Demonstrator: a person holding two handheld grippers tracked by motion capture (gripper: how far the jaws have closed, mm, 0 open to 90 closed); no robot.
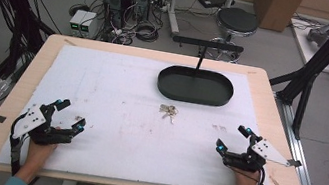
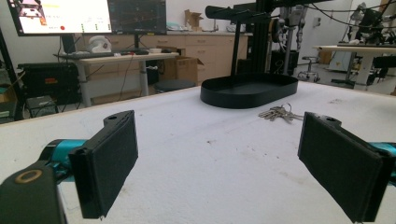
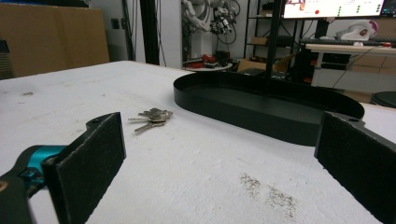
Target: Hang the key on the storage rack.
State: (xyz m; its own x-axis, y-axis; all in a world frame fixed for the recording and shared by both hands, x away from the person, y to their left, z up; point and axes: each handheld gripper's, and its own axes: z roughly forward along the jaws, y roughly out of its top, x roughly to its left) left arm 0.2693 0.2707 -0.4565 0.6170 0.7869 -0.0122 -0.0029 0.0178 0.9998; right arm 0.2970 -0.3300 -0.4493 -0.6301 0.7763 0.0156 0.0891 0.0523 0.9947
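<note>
A bunch of silver keys [image 1: 168, 111] lies on the white mat, just in front of a black oval tray [image 1: 195, 85] that has nothing in it. My left gripper [image 1: 71, 113] rests open near the table's front left corner, far from the keys [image 2: 279, 113] and the tray [image 2: 249, 89]. At the front right my right gripper [image 1: 232, 139] stands open too. Its view shows the keys [image 3: 151, 117] lying left of the tray [image 3: 266, 108]. Nothing sits between either pair of jaws.
The white mat [image 1: 113, 114] covers most of a wooden table [image 1: 274, 121]. A black post [image 1: 200, 58] rises just behind the tray. Black frame legs [image 1: 318, 57] stand off the table's right side. Computers, cables and a stool sit on the floor beyond.
</note>
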